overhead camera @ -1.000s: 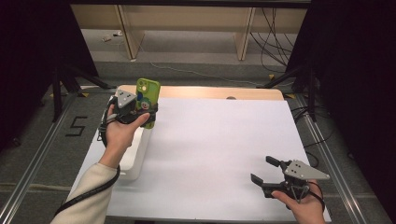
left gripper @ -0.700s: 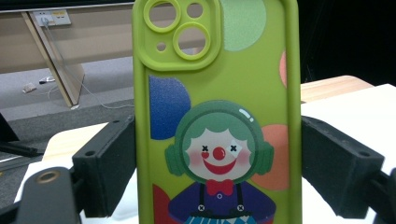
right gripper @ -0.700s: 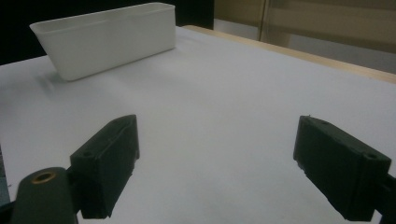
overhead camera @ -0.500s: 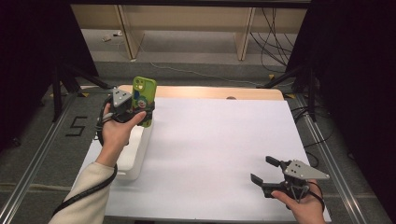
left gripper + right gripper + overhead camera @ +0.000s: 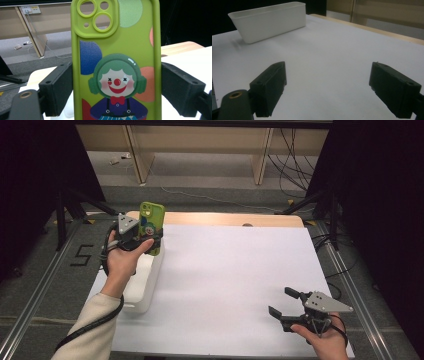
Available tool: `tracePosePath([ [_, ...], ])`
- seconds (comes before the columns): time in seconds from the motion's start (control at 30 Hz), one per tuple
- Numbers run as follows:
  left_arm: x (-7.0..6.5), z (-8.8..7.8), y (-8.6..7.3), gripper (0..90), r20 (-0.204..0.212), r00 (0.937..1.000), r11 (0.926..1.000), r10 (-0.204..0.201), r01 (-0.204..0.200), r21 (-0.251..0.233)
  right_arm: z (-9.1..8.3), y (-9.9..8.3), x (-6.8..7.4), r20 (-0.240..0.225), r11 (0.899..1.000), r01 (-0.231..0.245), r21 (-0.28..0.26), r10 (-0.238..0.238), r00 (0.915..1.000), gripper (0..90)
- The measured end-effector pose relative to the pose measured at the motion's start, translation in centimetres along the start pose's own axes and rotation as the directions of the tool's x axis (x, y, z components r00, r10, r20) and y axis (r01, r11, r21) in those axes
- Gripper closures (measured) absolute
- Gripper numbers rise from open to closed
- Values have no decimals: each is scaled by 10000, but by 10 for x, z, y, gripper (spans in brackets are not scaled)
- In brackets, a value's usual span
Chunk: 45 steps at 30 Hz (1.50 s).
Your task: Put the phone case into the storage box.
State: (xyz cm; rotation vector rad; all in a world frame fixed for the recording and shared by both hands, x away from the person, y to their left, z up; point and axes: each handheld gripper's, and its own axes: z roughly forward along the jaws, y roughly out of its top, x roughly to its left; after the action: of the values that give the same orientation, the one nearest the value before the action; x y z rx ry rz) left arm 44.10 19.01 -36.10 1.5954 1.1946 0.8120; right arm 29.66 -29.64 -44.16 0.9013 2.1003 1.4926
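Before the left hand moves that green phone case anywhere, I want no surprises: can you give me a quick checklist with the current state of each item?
1. Left gripper shut on the phone case, a jaw on each long edge: ok.
2. Case upright, not tilted: ok.
3. Case off the table, above the white bin: ok.
4. Bin interior free of other things: cannot tell.
5. Right gripper open, holding nothing, apart from the bin: ok.
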Motion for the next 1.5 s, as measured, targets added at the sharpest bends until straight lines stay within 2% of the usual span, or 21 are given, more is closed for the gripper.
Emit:
tracePosePath([
  [0.4, 7, 2, -2, 162, -72, 10000, 10000, -1, 1, 27, 0, 0, 0, 1, 10000, 17, -3, -17, 10000, 156],
  [0.97, 16, 6, -6, 162, -291, 9992, 9996, -276, 277, 18, 0, 0, 1, 66, 10000, 78, 60, -78, 9999, 156],
  [1.5, 15, 13, -3, 161, -331, 9989, 9993, -342, 337, -137, 0, 0, 1, 11, 9999, 70, 88, -70, 10000, 156],
])
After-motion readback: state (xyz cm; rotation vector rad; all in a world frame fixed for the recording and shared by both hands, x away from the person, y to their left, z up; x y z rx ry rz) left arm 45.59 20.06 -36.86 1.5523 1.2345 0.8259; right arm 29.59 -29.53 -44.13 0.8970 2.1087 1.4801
